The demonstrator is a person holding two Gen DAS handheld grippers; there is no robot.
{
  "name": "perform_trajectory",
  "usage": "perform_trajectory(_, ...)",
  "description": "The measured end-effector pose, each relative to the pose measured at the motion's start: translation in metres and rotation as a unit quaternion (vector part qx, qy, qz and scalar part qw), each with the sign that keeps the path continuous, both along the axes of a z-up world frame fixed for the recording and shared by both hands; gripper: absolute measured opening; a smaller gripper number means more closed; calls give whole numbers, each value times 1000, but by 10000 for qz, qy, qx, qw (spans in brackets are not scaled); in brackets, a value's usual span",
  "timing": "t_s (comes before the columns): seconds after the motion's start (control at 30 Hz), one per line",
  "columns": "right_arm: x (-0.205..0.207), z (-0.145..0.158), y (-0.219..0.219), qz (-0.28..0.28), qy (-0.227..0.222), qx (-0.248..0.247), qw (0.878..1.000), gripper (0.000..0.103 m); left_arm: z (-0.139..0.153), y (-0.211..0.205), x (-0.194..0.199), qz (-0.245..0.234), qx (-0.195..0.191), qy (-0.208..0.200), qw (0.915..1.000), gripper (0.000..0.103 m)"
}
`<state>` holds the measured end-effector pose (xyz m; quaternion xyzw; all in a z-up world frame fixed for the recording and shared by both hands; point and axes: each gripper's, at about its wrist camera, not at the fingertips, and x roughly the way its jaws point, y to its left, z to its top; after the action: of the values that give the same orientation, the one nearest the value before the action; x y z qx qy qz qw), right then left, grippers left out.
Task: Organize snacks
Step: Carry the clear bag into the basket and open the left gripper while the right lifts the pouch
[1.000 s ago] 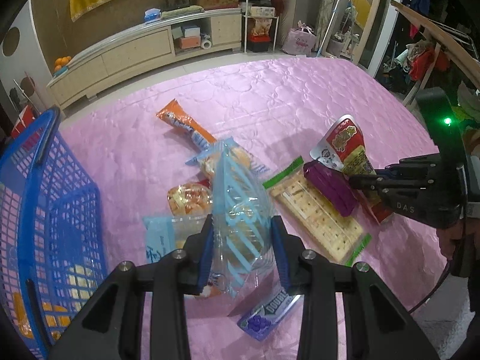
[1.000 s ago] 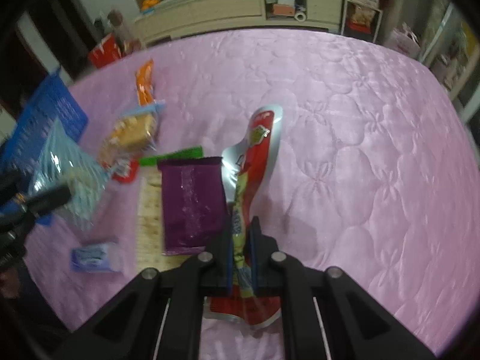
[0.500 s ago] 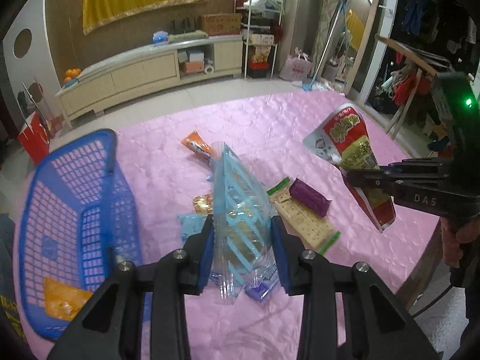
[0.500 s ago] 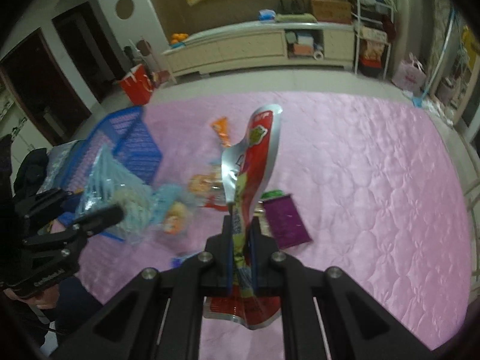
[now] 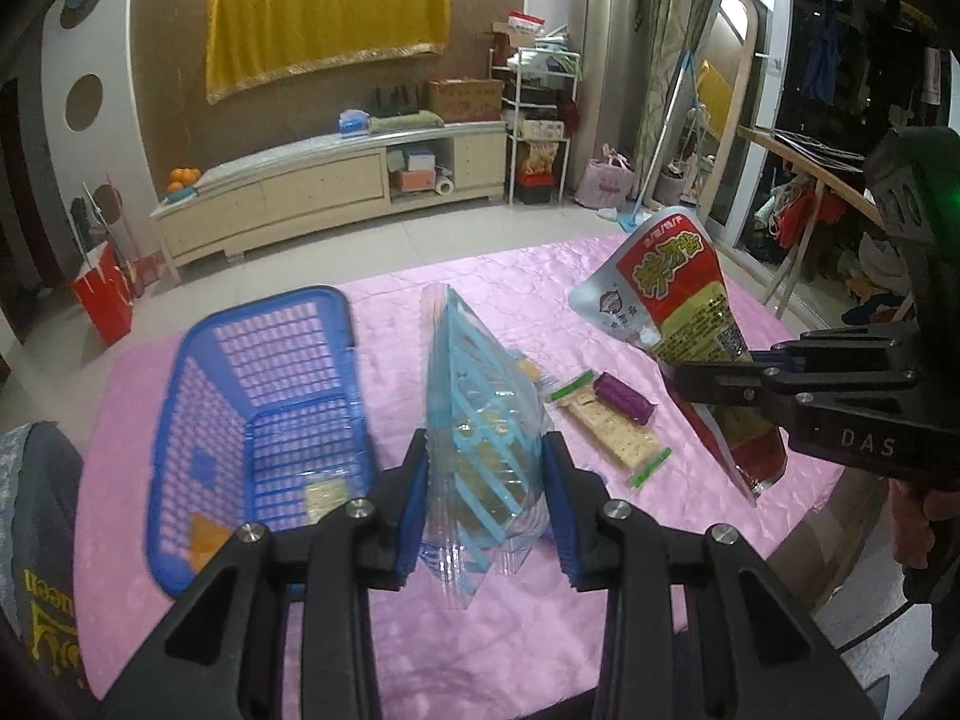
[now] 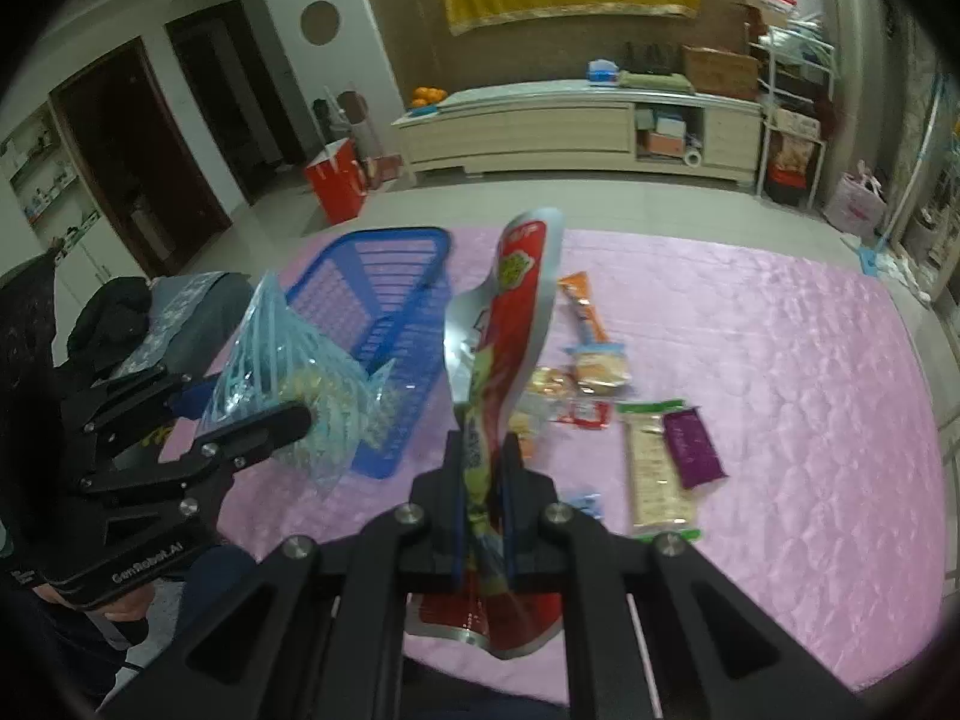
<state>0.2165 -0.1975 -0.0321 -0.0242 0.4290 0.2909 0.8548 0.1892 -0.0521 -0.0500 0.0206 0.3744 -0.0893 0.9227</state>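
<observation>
**Both packets lifted, basket next**

Raised since a second ago: both tongs now well above the table (image 5: 420, 648), each carrying a packet, with the blue basket (image 5: 198, 420) fully in view. Left to right from here. Left tongs (image 5: 486, 501) clamped on the clear blue-striped bag (image 5: 480, 414), basket just left of them and lower. Best swung left over the basket's open middle, lowered inside the rim, then released, so the crinkly bag cannot slide off the wall. Right tongs (image 6: 483, 501) pressed together on the red pouch (image 6: 510, 324), gripped near its lower end and standing tall. Worth waiting clear of the left tongs, then following. Crackers (image 5: 612, 429) and purple packet (image 5: 624, 399) left on the table between both tongs.
</observation>
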Motion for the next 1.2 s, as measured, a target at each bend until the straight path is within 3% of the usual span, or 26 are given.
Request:
perform_trajectory(0.23,-14,9,43,279,-77,139,9995,12,8,44,-20,248,-48,-52,9997,33)
perform_trajectory(0.53,-11,-2,99,522,39,105,9986,12,7,97,-22,568,-35,-50,9984,33)
perform_trajectory(0.77,3,-15,131,647,134,98,9978,13,-9,127,-4,783,-35,77,9969,33)
perform_trajectory(1.2,36,-43,146,627,444,113,9970,13,-63,147,40,778,-54,640,9949,34)
